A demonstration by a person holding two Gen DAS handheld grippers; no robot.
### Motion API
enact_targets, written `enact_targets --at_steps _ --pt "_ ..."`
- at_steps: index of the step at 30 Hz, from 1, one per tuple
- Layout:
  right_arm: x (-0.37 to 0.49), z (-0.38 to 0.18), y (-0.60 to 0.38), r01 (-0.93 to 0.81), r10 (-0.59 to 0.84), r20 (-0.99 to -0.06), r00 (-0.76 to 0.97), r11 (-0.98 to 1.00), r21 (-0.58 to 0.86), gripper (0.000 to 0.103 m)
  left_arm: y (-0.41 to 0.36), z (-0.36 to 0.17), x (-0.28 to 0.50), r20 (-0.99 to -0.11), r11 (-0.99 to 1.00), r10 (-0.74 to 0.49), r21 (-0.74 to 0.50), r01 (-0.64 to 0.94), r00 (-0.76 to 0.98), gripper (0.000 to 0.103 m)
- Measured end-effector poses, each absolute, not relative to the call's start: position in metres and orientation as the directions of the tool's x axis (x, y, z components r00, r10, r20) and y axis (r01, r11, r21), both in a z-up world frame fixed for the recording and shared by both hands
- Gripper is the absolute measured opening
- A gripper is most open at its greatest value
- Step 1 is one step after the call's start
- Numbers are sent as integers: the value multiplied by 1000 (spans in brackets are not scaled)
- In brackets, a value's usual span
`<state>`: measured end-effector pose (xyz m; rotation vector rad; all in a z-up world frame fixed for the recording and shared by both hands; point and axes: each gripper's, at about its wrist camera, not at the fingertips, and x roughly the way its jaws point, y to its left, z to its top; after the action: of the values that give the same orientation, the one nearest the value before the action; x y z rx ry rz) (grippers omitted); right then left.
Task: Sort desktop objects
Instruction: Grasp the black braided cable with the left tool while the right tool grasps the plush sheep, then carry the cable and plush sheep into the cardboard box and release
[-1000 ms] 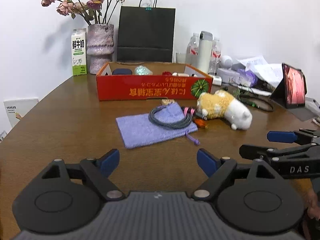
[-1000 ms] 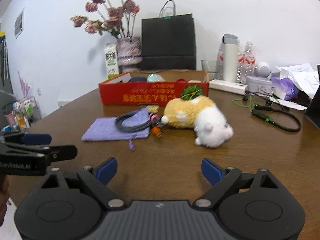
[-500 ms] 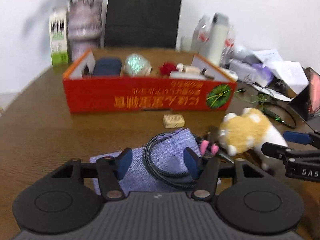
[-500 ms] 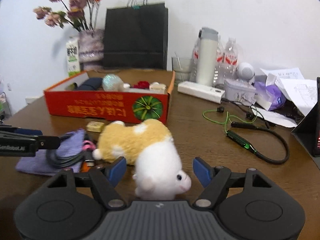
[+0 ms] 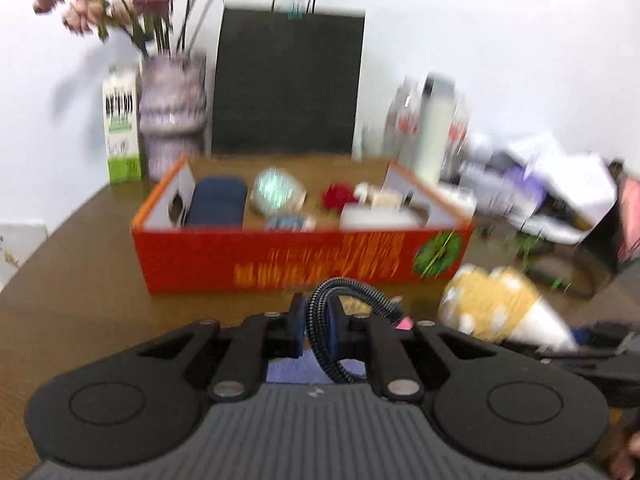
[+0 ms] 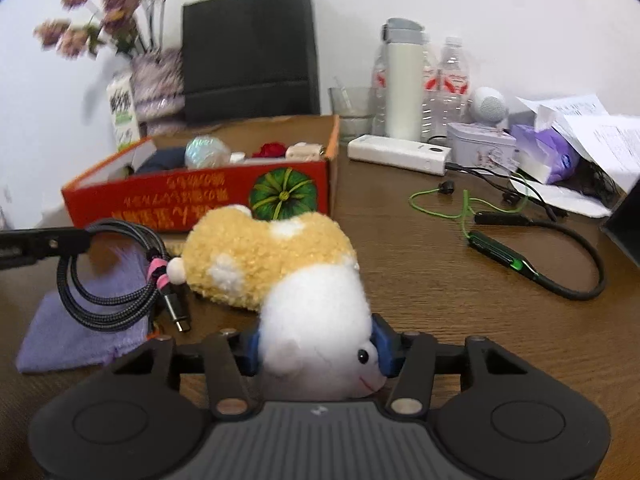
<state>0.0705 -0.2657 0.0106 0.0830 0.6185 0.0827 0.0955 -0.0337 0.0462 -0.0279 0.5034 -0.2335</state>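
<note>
my left hand-held gripper (image 5: 318, 330) pinches the cable (image 5: 320, 340), right hand-held gripper (image 6: 318, 350) squeezes the plush (image 6: 280, 268); the dangling coil could snag the box (image 6: 200, 196).

1 plush toy (image 6: 272, 264), 1 coiled cable (image 6: 108, 280), 1 purple pouch (image 6: 80, 332), 1 red box (image 6: 200, 196), 2 water bottles (image 6: 452, 80).

Coiled black cable (image 6: 108, 280) hangs lifted beside the yellow-white plush hamster (image 6: 280, 276).
</note>
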Motion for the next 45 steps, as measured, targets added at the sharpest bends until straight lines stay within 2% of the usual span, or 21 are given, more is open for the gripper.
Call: enact_targets --at_steps 5,7,12,19,30,40,45 --pt "50 27 -273 -51 117 -517 848 989 141 49 -24 73 76 -417 970 -240 -130 204 877 11" --pt "38 35 -274 -67 135 -488 862 986 154 49 -14 83 64 -405 961 -264 -187 203 875 11" --pt "14 46 -264 -87 146 -480 865 986 143 49 4 96 32 -378 942 -295 -267 201 878 11" --pt "-24 41 -250 -127 207 -479 853 973 194 49 7 89 -4 -428 956 -254 -247 158 868 11" --pt "-70 44 -246 -171 248 -448 859 963 207 49 7 89 -54 -435 964 -226 -228 136 871 11" --pt "-66 53 -235 -197 249 -452 856 967 160 49 9 97 -56 -404 962 -233 -228 150 885 11" --pt "-40 75 -228 -211 240 -428 871 971 114 49 22 119 -32 -343 960 -231 -230 157 911 11"
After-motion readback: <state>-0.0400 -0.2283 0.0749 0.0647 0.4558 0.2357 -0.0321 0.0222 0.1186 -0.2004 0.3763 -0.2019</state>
